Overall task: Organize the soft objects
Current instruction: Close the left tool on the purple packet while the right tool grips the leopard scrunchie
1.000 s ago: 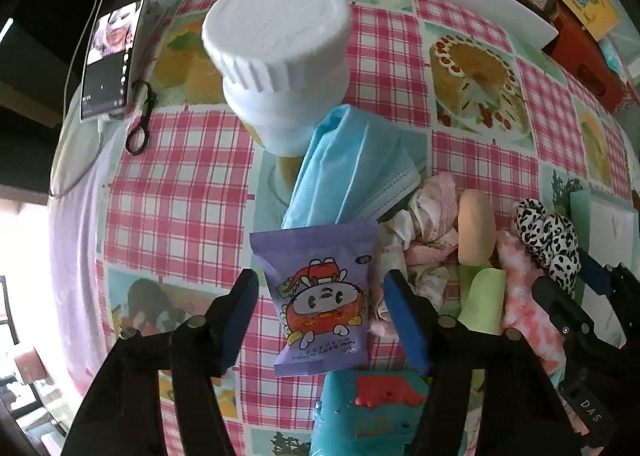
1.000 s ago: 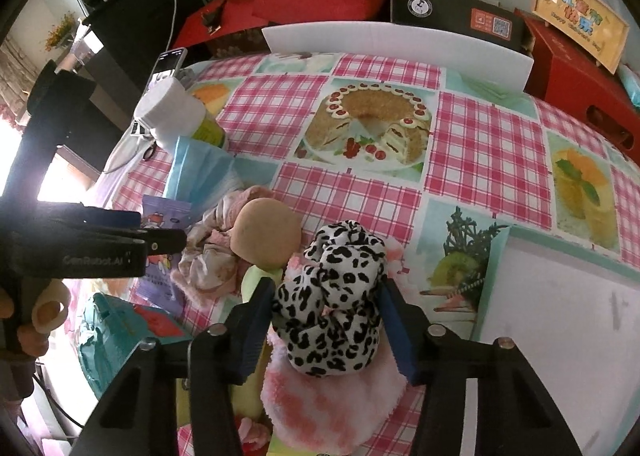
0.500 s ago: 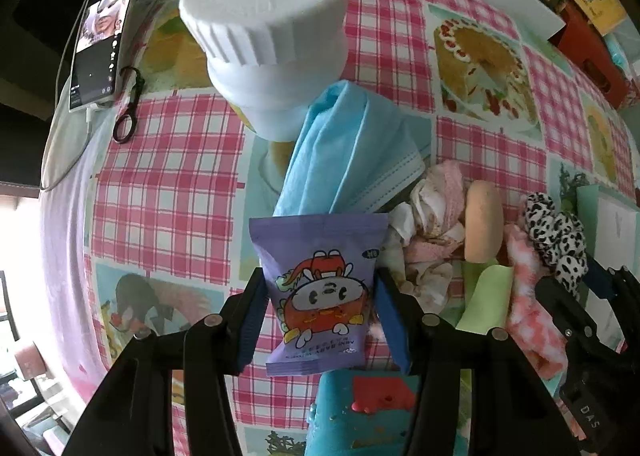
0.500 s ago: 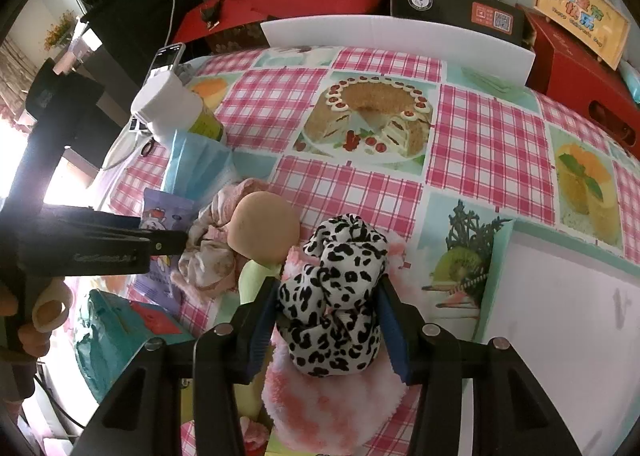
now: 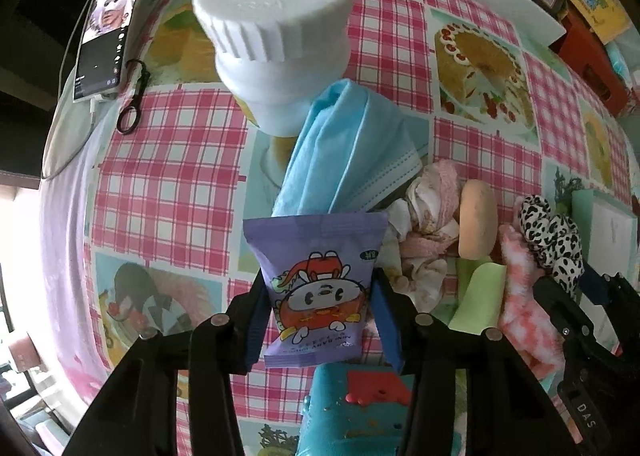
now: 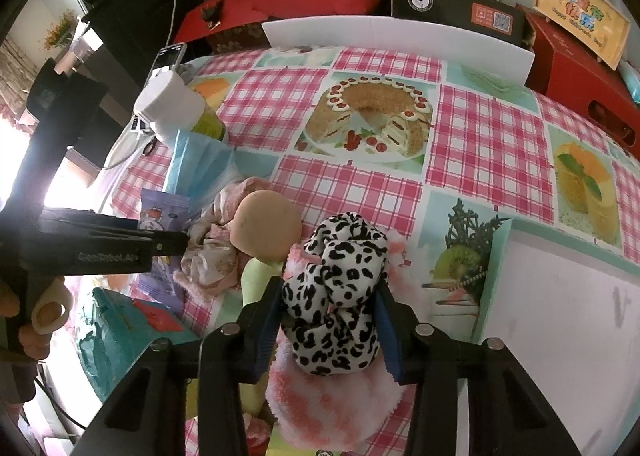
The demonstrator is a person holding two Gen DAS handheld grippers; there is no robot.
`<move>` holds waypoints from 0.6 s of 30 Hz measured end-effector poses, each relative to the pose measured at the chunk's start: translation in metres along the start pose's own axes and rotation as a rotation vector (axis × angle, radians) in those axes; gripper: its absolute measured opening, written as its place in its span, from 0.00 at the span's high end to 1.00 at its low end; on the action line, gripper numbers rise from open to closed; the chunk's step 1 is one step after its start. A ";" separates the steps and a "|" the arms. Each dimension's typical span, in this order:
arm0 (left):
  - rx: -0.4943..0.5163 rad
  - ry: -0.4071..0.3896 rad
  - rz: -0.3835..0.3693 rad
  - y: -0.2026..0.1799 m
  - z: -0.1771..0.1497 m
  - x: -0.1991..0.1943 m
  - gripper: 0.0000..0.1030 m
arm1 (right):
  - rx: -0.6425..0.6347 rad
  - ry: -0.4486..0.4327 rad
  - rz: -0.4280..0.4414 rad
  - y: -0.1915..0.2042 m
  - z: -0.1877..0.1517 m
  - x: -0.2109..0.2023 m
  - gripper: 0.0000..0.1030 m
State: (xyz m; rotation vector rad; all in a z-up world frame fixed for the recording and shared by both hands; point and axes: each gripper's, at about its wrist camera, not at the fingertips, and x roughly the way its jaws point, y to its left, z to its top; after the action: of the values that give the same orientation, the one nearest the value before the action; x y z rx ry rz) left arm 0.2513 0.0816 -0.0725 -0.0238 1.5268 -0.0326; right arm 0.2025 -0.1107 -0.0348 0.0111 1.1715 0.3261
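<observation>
Two tools are seen closing on two soft things at once. From the left wrist view, the left tool (image 5: pixel 320 320) is pointed straight down over the checked tabletop (image 5: pixel 168 160), and its jaws, which have just been closing, are set against both sides of the purple snack packet (image 5: pixel 316 288) at 6 o'clock; the pads appear to touch the packet's edges, so a grip is judged to be made or nearly made. At 12 o'clock from the packet a blue face mask (image 5: pixel 344 152) is leaned against a white-capped bottle (image 5: pixel 276 20), and at 3 o'clock a heap of pink cloth (image 5: pixel 428 224) and a tan sponge (image 5: pixel 478 224) is piled. From the right wrist view, the right tool (image 6: pixel 328 324) is tilted downward, its jaws likewise just closing, and they are pressed onto the leopard-print scrunchie (image 6: pixel 336 288), which is resting on a pink fluffy cloth (image 6: pixel 332 404) at 6 o'clock. The grasping step is judged to be in hand; next, both things would need lifting clear of the heap without neighbouring cloth being dragged along.
</observation>
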 end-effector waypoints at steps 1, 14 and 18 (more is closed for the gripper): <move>-0.001 -0.003 0.003 0.001 0.000 -0.001 0.53 | 0.001 0.000 0.000 0.000 0.000 -0.001 0.58; -0.020 -0.043 -0.001 0.003 -0.008 -0.028 0.54 | 0.008 -0.034 0.016 0.001 0.000 -0.024 0.67; -0.026 -0.064 0.004 0.008 -0.013 -0.048 0.54 | 0.012 -0.057 0.015 0.000 0.001 -0.038 0.67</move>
State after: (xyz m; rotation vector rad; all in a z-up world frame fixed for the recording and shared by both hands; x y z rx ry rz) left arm 0.2367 0.0912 -0.0259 -0.0424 1.4636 -0.0088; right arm 0.1907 -0.1204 -0.0004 0.0393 1.1178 0.3295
